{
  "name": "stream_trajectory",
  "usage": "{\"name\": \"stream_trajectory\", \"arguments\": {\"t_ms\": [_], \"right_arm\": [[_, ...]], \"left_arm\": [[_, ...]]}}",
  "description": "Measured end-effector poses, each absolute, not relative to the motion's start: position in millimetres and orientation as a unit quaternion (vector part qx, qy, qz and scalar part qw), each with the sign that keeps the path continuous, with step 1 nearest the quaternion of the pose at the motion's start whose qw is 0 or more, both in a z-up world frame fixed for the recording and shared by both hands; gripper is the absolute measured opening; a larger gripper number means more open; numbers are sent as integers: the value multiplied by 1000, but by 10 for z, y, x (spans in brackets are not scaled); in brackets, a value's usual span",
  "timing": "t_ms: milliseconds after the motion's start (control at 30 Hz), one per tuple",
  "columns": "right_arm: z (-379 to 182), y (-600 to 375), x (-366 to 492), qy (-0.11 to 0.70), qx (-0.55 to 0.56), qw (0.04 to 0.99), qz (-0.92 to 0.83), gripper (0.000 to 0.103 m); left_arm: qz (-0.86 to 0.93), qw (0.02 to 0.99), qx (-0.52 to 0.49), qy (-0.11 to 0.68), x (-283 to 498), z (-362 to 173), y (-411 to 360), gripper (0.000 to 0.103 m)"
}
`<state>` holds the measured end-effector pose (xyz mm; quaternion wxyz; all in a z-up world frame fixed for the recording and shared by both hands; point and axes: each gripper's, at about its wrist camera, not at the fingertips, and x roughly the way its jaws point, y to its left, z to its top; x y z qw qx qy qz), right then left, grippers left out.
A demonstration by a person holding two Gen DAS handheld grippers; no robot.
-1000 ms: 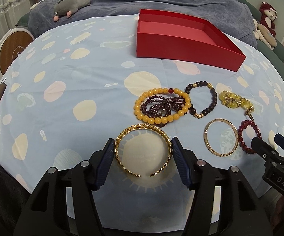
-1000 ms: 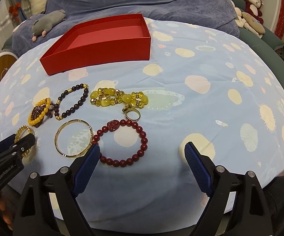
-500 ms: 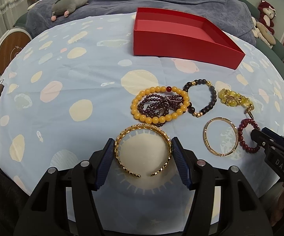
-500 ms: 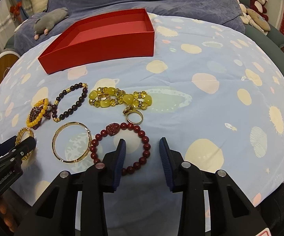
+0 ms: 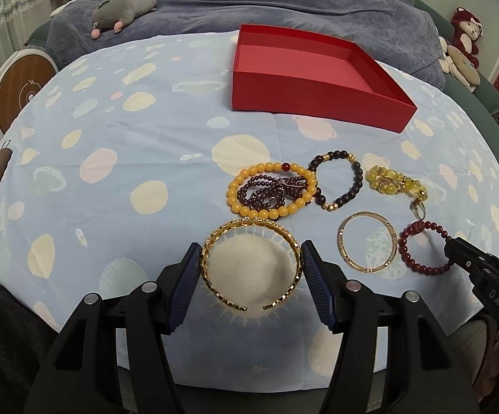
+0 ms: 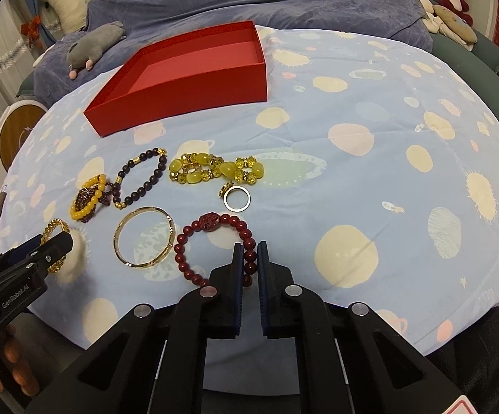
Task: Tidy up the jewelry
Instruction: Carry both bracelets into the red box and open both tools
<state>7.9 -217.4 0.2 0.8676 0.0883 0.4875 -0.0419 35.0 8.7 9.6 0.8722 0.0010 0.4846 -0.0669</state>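
Note:
My left gripper (image 5: 251, 258) is shut on the gold open cuff bangle (image 5: 249, 227), its pads touching both sides of it on the cloth. My right gripper (image 6: 250, 253) is shut on the near side of the dark red bead bracelet (image 6: 194, 238), which also shows in the left wrist view (image 5: 422, 252). An empty red box (image 5: 318, 76) stands at the back, also in the right wrist view (image 6: 187, 76). Between them lie a yellow bead bracelet (image 5: 270, 189) around a purple bead strand (image 5: 270, 191), a dark bead bracelet (image 5: 339, 183), a yellow crystal bracelet (image 6: 215, 169), a thin gold bangle (image 6: 144, 236) and a ring (image 6: 237, 199).
The table has a light blue patterned cloth (image 5: 128, 158). A blue-covered sofa (image 5: 284, 3) with a grey plush toy (image 5: 121, 10) stands behind it. More plush toys (image 6: 449, 7) lie at the back right. The table's front edge runs just under both grippers.
My right gripper has closed from wide open onto the dark red bead bracelet and moved a little forward. My left gripper stays on the gold cuff.

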Motion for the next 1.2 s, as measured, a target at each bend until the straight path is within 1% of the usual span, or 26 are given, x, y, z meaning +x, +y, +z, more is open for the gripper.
{"name": "stream_trajectory", "arguments": {"t_ms": [167,333,500,667,833,967,1067,1200], "right_arm": [[348,-2167,145,476,74,876,-25,8],[743,-2150,469,458,49,888,2,8],[1110,-2145,1132,433,41,900,33,8],[1246,-2120,2028,423,59,902,64,8],[1096,-2083,2900,429,80,895,90,8],[725,-2158,3440,457,90,881,90,8],[413,-2259,3695,480,85,871,70,8],[189,-2388,3806,495,75,865,41,8]], "left_arm": [[-82,875,2,478,433,352,79,56],[-105,881,22,461,768,655,-20,56],[-126,886,35,444,1431,940,-195,56],[-147,887,30,436,2278,1081,-380,56],[-153,878,34,451,3069,876,-563,56],[-151,863,35,481,3557,549,-625,56],[-147,853,32,499,3800,324,-645,56],[-144,844,33,515,3935,104,-667,56]]}}
